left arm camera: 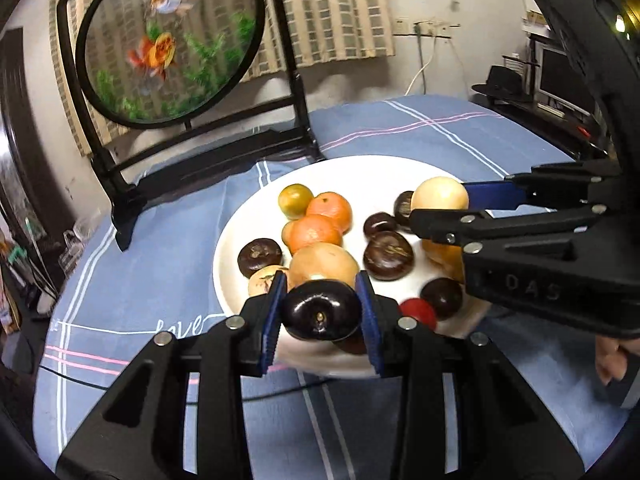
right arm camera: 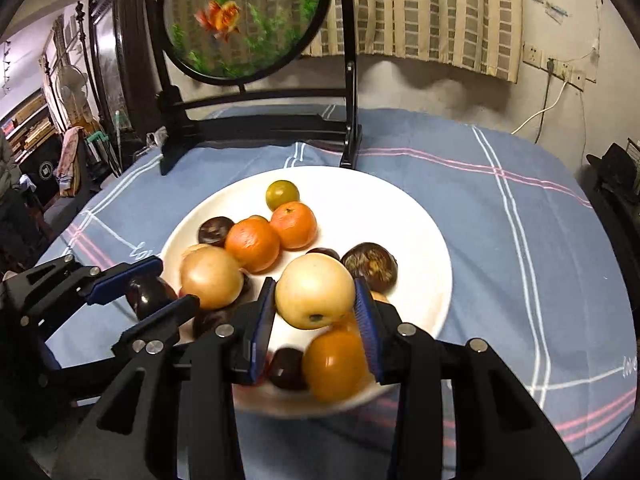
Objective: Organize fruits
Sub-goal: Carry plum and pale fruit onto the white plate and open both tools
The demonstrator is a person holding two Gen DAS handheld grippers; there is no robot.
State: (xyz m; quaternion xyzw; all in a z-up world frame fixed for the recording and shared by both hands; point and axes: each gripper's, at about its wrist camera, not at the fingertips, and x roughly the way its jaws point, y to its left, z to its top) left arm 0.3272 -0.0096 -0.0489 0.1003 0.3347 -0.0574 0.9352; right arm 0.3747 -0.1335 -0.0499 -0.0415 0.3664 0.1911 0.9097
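Left wrist view: the left claw (left arm camera: 320,312) is clamped on a dark plum (left arm camera: 320,314) at 6 o'clock over the white plate (left arm camera: 352,172), where most fruit remains unsorted on the bench (left arm camera: 440,128); a hand (left arm camera: 612,356) shows at 4 o'clock. Right wrist view: the right claw (right arm camera: 316,300) is clamped on a pale apple (right arm camera: 314,290), and only here an orange fruit (right arm camera: 336,364) appears beneath.

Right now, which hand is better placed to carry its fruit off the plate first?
Neither clearly: the left tongs grip a dark plum at the white plate's near rim, the right tongs a pale apple further in. Left, marginally.
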